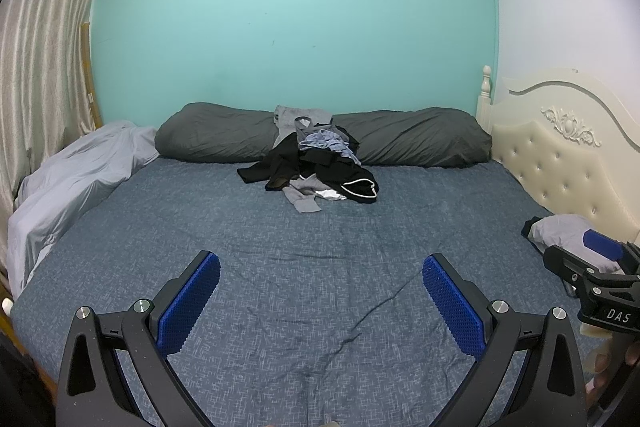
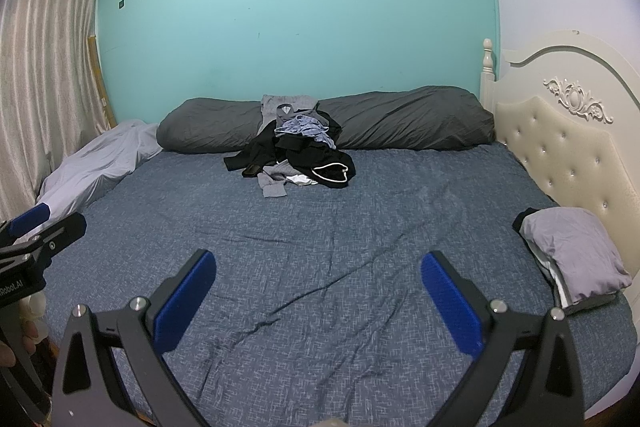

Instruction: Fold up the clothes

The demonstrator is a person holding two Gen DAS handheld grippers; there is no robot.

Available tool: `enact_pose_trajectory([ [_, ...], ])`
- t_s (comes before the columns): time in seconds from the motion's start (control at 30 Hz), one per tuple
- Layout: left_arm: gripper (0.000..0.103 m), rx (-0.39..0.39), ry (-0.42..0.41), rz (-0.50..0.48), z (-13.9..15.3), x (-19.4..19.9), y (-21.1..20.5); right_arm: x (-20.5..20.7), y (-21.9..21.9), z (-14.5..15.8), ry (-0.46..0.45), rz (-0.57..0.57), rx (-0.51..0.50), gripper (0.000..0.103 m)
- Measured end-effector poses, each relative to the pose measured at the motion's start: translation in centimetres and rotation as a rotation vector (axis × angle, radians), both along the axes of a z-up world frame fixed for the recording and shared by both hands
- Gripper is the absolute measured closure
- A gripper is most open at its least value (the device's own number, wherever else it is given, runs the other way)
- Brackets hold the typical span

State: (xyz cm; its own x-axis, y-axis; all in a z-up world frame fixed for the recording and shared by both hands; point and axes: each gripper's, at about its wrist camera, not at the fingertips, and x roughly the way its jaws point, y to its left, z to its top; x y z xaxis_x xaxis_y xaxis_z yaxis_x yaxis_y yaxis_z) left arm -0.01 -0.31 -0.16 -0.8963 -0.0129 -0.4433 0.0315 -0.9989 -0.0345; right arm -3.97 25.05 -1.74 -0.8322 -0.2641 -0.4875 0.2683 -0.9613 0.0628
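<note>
A heap of unfolded clothes (image 1: pixel 316 163), black, grey and light blue, lies at the far middle of the bed, against the dark pillow; it also shows in the right wrist view (image 2: pixel 298 157). A small stack of folded clothes (image 2: pixel 572 259), grey on top, lies at the bed's right side by the headboard, and shows in the left wrist view (image 1: pixel 564 235). My left gripper (image 1: pixel 321 277) is open and empty above the near part of the bed. My right gripper (image 2: pixel 318 275) is open and empty, beside the left one.
The blue patterned bedsheet (image 1: pixel 280 235) covers the bed. A long dark grey pillow (image 1: pixel 420 139) lies along the teal wall. A light grey duvet (image 1: pixel 72 183) is bunched at the left by the curtain. A cream tufted headboard (image 2: pixel 568 163) stands at the right.
</note>
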Motion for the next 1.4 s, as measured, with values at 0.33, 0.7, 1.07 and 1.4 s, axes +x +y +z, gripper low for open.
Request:
enact_pose_trajectory([
  [0.33, 0.0, -0.007, -0.001, 0.018, -0.2, -1.3, -0.4, -0.7, -0.1, -0.2, -0.004, 0.004, -0.003, 0.0],
  [0.7, 0.0, 0.01, -0.023, 0.032, -1.4, -5.1, -1.2, -4.1, -1.1, -1.4, -0.033, 0.015, 0.011, 0.0],
  [1.07, 0.0, 0.045, -0.065, 0.03, -4.1, -13.0, -2.4, -11.3, -2.9, -3.3, -0.05, 0.014, 0.028, 0.0],
  [1.4, 0.0, 0.049, -0.093, 0.031, -8.0, -22.6, -3.7, -20.7, -4.7, -6.1, -0.056, 0.021, 0.024, 0.0],
])
